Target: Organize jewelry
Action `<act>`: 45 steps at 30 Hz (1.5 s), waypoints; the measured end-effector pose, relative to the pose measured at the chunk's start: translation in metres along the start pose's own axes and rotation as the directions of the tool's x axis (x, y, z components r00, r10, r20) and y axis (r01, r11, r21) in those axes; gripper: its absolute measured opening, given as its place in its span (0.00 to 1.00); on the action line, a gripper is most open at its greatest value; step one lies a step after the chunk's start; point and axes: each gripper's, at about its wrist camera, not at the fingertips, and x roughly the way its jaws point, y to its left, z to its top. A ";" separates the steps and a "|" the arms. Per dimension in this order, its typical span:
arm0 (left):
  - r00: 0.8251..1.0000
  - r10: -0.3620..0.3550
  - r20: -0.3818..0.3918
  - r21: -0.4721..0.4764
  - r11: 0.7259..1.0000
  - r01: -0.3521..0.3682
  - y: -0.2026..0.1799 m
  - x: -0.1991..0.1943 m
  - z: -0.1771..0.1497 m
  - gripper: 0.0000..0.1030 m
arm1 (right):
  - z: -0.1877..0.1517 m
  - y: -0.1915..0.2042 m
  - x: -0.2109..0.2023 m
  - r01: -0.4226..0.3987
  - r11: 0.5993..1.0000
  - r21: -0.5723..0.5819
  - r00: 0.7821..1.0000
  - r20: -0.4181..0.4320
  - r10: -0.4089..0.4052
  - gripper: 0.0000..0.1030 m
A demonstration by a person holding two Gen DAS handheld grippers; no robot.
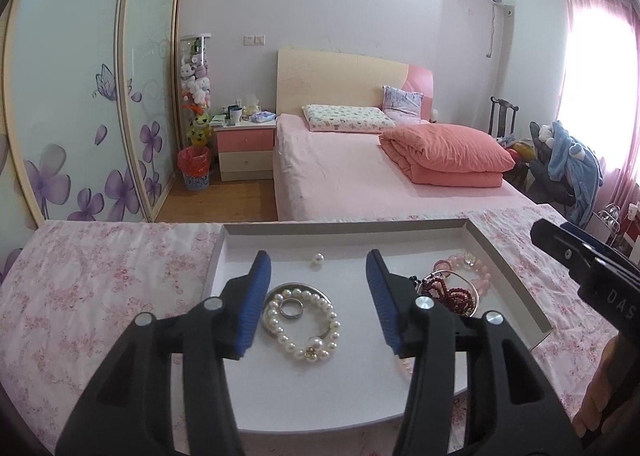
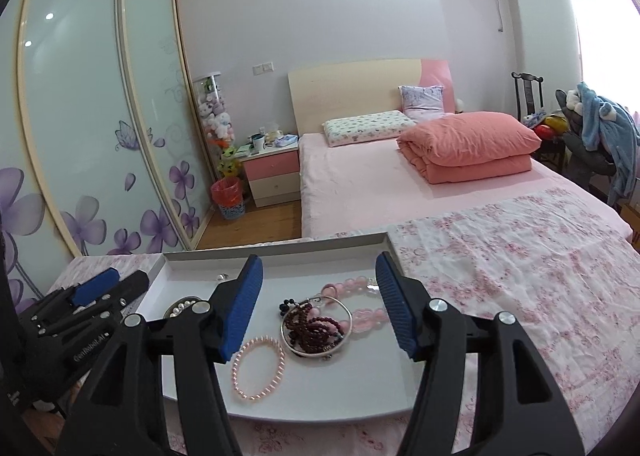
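Note:
A shallow white tray (image 1: 224, 252) lies on a floral cloth and also shows in the right wrist view (image 2: 168, 268). My left gripper (image 1: 318, 262) is open above a white pearl bracelet (image 1: 334, 326), a silver ring (image 1: 291, 308) and a silver bangle. A loose pearl (image 1: 317, 258) lies farther back. My right gripper (image 2: 318, 266) is open above a dark red bead bracelet (image 2: 316, 330) inside a silver bangle (image 2: 348, 310), with a pink bead bracelet (image 2: 360, 284) behind and a small pink pearl bracelet (image 2: 258, 368) at the near left. Both are empty.
The floral cloth (image 2: 520, 276) spreads to the right of the tray. Beyond lie a pink bed (image 1: 340, 175) with a folded quilt, a bedside table (image 1: 244, 143), a red bin (image 1: 194, 165) and a sliding wardrobe (image 1: 68, 95).

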 end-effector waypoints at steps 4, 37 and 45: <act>1.000 -0.007 0.017 -0.010 1.000 0.007 0.005 -0.011 0.003 0.52 | -0.001 -0.003 -0.010 0.006 1.000 0.006 1.000 0.005 -0.006 0.58; 0.978 0.148 0.147 -0.074 0.988 -0.138 0.036 -0.201 -0.094 0.96 | -0.082 0.009 -0.157 -0.035 0.998 -0.059 0.986 0.160 0.044 0.98; 0.977 0.140 0.161 -0.046 0.990 -0.134 0.022 -0.213 -0.114 0.96 | -0.089 0.006 -0.170 -0.054 0.997 -0.057 0.980 0.187 0.063 0.98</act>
